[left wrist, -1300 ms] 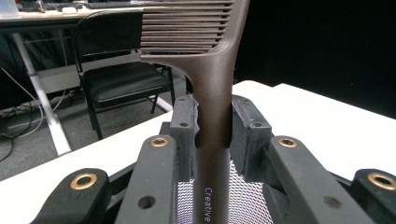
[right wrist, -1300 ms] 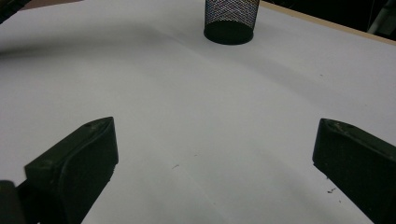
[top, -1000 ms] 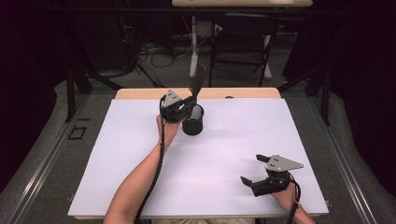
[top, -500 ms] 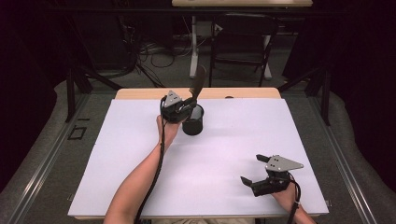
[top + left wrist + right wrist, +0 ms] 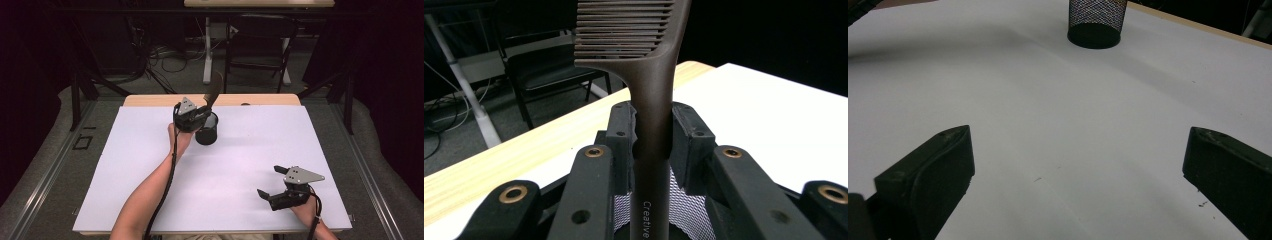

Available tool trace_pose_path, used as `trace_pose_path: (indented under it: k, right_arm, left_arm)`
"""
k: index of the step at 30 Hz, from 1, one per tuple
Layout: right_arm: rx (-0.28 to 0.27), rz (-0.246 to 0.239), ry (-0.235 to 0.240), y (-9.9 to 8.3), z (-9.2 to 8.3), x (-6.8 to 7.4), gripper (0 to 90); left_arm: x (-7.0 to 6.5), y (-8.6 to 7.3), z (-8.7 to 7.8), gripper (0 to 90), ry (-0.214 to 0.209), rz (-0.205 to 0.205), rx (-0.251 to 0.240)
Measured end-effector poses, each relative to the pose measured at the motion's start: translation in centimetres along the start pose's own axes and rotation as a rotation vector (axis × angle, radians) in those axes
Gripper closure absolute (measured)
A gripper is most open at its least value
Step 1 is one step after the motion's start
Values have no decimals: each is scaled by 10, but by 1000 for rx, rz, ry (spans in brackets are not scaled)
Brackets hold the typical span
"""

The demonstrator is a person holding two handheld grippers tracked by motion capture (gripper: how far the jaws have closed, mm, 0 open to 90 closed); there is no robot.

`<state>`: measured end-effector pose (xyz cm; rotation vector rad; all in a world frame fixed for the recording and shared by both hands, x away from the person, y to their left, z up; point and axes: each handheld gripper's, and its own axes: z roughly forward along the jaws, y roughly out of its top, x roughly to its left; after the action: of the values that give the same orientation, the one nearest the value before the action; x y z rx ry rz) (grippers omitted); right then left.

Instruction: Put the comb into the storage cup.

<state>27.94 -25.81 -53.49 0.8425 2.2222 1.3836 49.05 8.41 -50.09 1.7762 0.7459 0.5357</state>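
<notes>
L gripper (image 5: 202, 116): far-left part of counter, near back edge; jaws clamped on comb handle, seen close in left gripper view (image 5: 651, 135).
Comb (image 5: 649, 95): dark brown, upright, teeth at top; handle runs down betw. the two jaws, lower end goes into mesh cup. In high view comb (image 5: 214, 91) sticks up above gripper, tilted a bit to the right.
Mesh cup (image 5: 207, 129): black wire mesh, upright, on counter just right of L hand, directly under gripper; mesh wall also visible below the jaws (image 5: 684, 210); in right gripper view (image 5: 1096, 20) it stands far off at top.
Counter (image 5: 250, 165): white sheet over wood top, wood strip visible at back edge.
R gripper (image 5: 274, 181): near-right corner, well apart from cup & comb; jaws spread wide, nothing betw. them, white sheet under them (image 5: 1078, 165).
</notes>
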Motion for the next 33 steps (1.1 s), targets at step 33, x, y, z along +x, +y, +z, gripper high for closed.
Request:
trace_pose_path:
  k: [33]
  right_arm:
    - [-3, 0, 2, 0, 0, 0, 0]
  left_arm:
    - [-3, -8, 9, 723, 16, 2, 64]
